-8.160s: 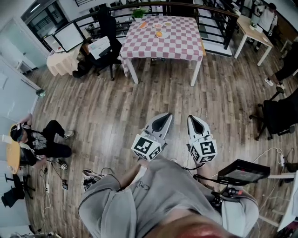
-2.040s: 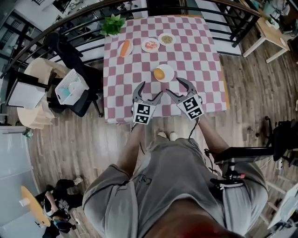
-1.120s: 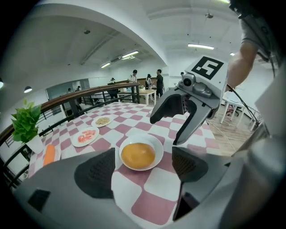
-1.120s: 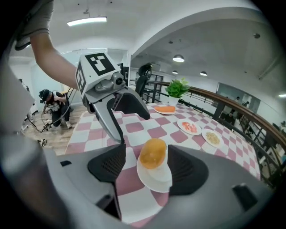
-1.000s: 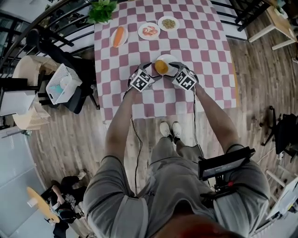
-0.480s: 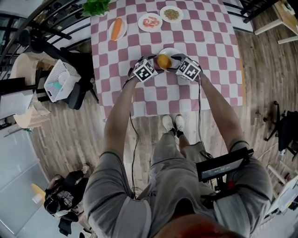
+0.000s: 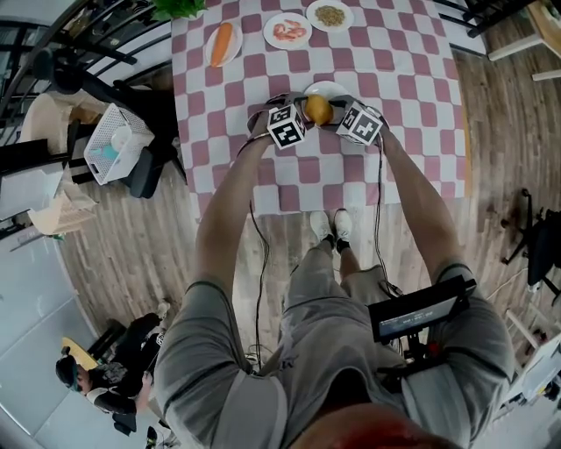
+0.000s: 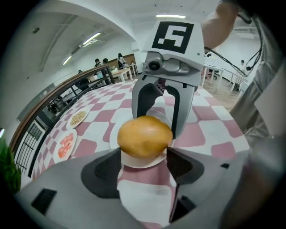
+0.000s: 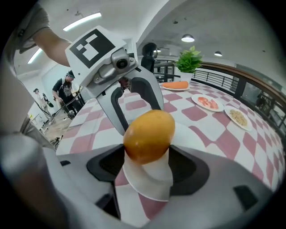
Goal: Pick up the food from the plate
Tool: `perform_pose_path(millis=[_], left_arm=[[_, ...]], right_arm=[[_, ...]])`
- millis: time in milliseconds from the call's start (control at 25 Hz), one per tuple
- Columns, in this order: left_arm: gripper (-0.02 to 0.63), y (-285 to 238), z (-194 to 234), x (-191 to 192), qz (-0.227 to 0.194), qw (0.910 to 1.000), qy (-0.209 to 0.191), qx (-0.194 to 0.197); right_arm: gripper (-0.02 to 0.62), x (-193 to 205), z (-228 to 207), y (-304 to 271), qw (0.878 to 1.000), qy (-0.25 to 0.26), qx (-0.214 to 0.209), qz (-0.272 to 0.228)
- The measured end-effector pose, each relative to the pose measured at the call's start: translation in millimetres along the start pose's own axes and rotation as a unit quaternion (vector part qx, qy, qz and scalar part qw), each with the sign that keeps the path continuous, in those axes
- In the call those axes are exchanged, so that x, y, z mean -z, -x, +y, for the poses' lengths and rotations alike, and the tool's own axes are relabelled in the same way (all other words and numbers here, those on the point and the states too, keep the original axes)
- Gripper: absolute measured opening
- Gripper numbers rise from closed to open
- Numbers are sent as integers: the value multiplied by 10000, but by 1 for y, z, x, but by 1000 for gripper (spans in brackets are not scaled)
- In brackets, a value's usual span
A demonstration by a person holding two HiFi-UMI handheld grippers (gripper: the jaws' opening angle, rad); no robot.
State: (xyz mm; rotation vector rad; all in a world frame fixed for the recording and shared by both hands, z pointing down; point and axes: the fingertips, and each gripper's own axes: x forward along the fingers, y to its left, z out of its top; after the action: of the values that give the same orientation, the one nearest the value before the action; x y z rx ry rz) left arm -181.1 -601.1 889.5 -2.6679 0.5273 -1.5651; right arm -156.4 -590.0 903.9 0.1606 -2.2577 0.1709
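A round orange-yellow food (image 7: 318,110) is over a small white plate (image 7: 329,89) on the checked table. My left gripper (image 7: 304,107) comes at it from the left and my right gripper (image 7: 334,106) from the right, the two facing each other. In the left gripper view the food (image 8: 145,136) sits between the jaw tips of the left gripper (image 8: 144,154), whose jaws are closing round it. In the right gripper view the food (image 9: 149,136) lies between the jaws of the right gripper (image 9: 147,163), which are opening. The plate (image 9: 149,185) shows beneath.
At the table's far side stand a plate with a carrot (image 7: 222,44), a plate of pink food (image 7: 287,29) and a plate of grains (image 7: 330,15). A chair with a white basket (image 7: 114,145) stands left of the table. The table's near edge (image 7: 298,206) is close to my feet.
Both grippers have stayed on either side of the food and drawn slightly closer to it. The food now shows nearer the plate's front rim.
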Motion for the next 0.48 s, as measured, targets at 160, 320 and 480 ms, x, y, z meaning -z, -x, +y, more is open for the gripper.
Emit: perform_pose_path(millis=[160, 320, 480], left_arm=[[328, -2, -4, -2, 37, 10000, 71, 44], [328, 1, -10, -4, -84, 9996, 275, 27], [328, 14, -10, -12, -199, 9991, 351, -136]], right_arm=[[301, 2, 2, 3, 10000, -9, 45, 40], [301, 2, 8, 9, 9998, 61, 5, 188], [301, -10, 12, 23, 9998, 74, 89, 149]])
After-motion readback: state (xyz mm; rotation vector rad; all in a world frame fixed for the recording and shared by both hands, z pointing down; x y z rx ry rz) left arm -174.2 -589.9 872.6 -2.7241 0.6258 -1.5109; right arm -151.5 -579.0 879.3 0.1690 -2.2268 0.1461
